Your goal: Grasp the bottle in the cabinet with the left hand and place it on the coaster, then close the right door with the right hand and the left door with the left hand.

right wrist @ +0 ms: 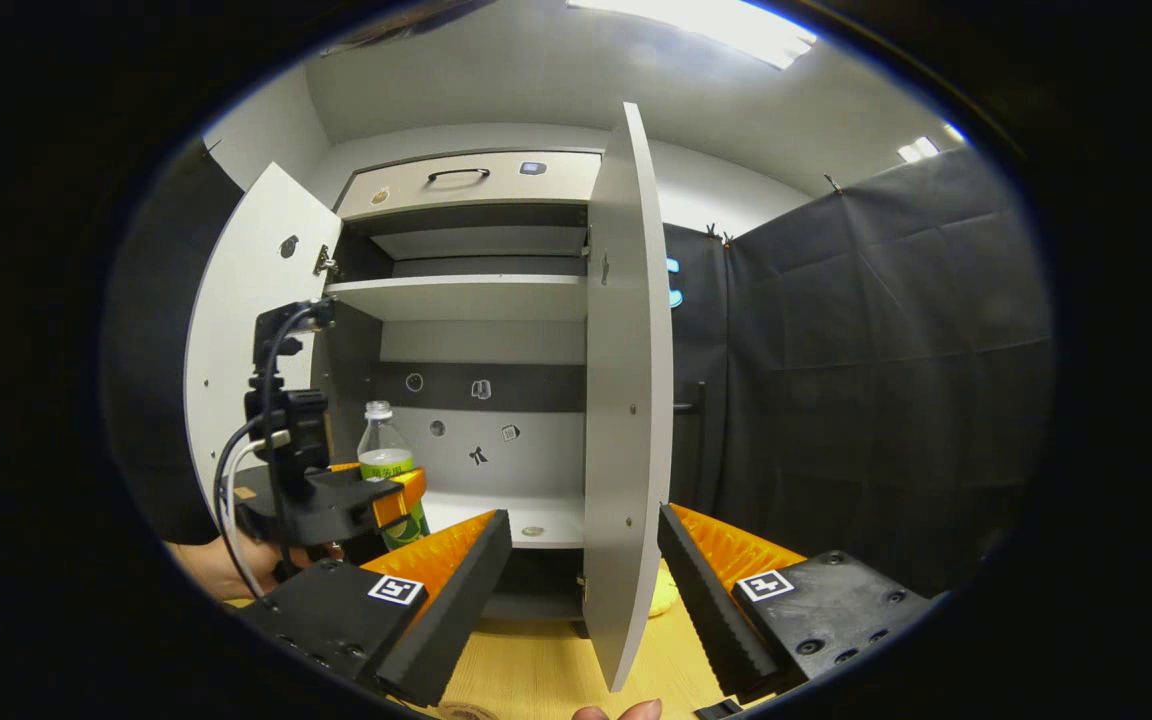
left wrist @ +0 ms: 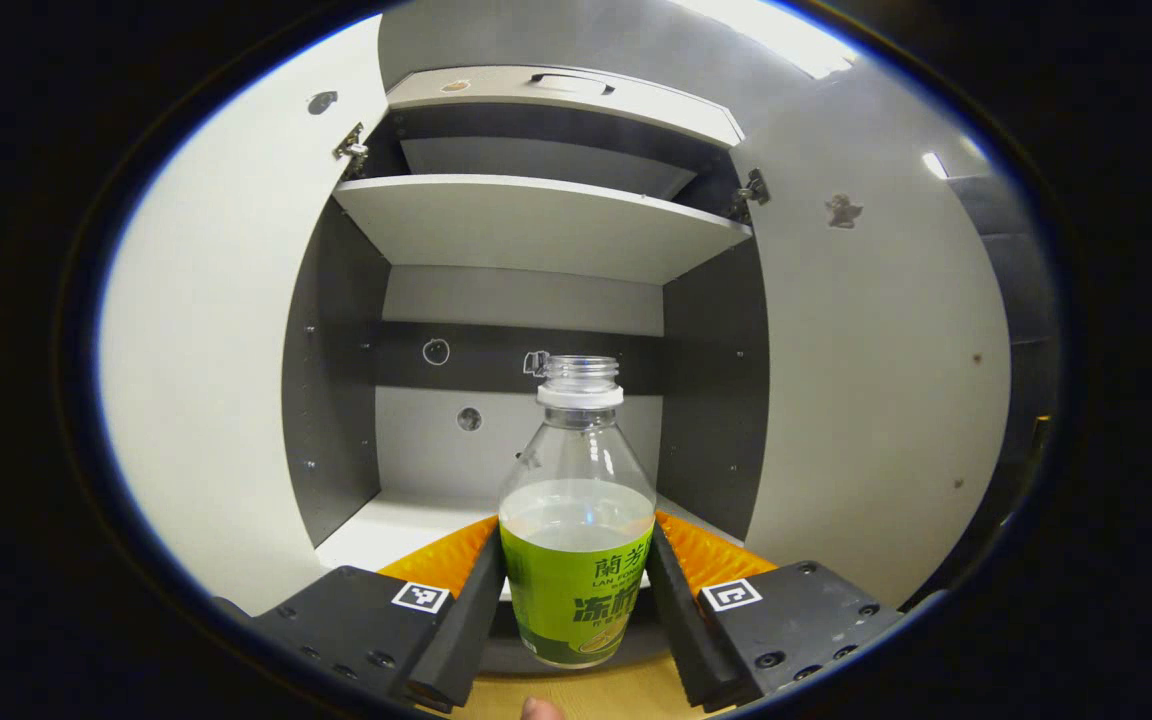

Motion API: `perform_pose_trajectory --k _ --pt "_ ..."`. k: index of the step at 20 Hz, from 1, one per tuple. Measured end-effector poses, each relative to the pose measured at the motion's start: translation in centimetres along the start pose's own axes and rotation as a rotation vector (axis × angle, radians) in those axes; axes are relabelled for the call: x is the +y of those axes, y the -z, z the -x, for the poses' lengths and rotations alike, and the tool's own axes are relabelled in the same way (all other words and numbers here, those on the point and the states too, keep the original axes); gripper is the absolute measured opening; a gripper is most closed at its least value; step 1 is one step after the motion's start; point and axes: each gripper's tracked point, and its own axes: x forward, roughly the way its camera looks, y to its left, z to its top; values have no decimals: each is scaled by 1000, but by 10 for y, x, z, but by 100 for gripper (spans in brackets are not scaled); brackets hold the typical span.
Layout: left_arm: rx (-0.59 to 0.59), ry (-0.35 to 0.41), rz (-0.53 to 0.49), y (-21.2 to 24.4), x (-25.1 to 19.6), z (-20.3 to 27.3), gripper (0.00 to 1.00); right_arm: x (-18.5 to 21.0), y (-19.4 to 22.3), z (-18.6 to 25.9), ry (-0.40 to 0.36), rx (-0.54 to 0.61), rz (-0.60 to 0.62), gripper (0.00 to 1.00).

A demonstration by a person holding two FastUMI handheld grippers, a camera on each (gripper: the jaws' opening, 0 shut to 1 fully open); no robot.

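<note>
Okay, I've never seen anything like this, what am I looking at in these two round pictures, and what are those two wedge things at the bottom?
Those wedges are the fingers of hand-held grippers; a person holds one in each hand, and a camera rides on each. In the left gripper view, the left gripper is closed on a bottle with a green label and no cap, in front of an open cabinet. In the right gripper view, the right gripper is open, with the edge of the right door between its fingers. The wooden table lies below.

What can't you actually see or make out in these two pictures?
- Bottle base: in the left gripper view, hidden behind the left gripper.
- Coaster: I cannot place it; the right door hides part of the tabletop in the right gripper view.
- Small stickers on the cabinet's back wall: too small to identify.
</note>
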Motion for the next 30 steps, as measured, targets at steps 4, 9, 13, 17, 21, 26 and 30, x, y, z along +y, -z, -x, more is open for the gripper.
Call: perform_pose_trajectory --k 4,9,13,17,21,26,30 --pt "-8 11 -7 34 -11 43 77 4 2 1 -8 2 10 97" --pt "-19 71 28 86 -30 84 77 5 3 -2 -26 0 36 97" --pt "36 91 44 140 -40 109 77 3 8 -9 -36 1 54 97" --pt "70 145 56 190 -57 131 77 -2 12 -14 -44 -6 70 98" --pt "123 163 39 238 -65 144 77 -3 18 -20 -56 -3 72 98" --pt "155 189 42 284 -71 159 77 -5 25 -27 -47 7 57 98" --pt "166 178 31 307 -68 164 78 -8 31 -26 -47 21 71 98"
